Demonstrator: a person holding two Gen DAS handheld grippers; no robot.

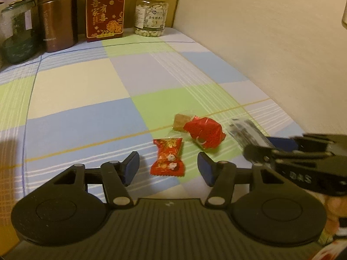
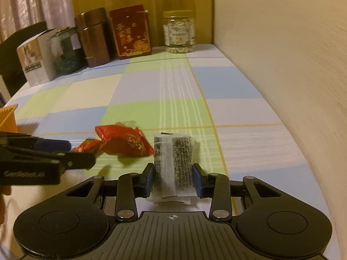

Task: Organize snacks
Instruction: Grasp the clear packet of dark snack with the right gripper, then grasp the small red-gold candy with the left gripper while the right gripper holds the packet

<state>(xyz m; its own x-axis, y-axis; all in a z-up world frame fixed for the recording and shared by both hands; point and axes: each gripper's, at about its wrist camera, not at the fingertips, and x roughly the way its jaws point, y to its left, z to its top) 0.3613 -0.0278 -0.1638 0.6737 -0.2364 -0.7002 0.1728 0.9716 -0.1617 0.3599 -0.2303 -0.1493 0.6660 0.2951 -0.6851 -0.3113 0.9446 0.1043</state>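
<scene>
Right gripper [image 2: 173, 178] clamps the dark packet [image 2: 173, 164]; left gripper [image 1: 168, 165], fingers apart, straddles the near red candy [image 1: 168, 160] untouched.

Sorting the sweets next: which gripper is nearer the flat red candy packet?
Left. The left gripper brackets the red candy packet, jaws open; the right gripper is beside it, closed on the seaweed packet.

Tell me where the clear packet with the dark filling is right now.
In the right wrist view the clear packet lies on the checked tablecloth between the right gripper's jaws, just right of the red wrapped snack.
</scene>
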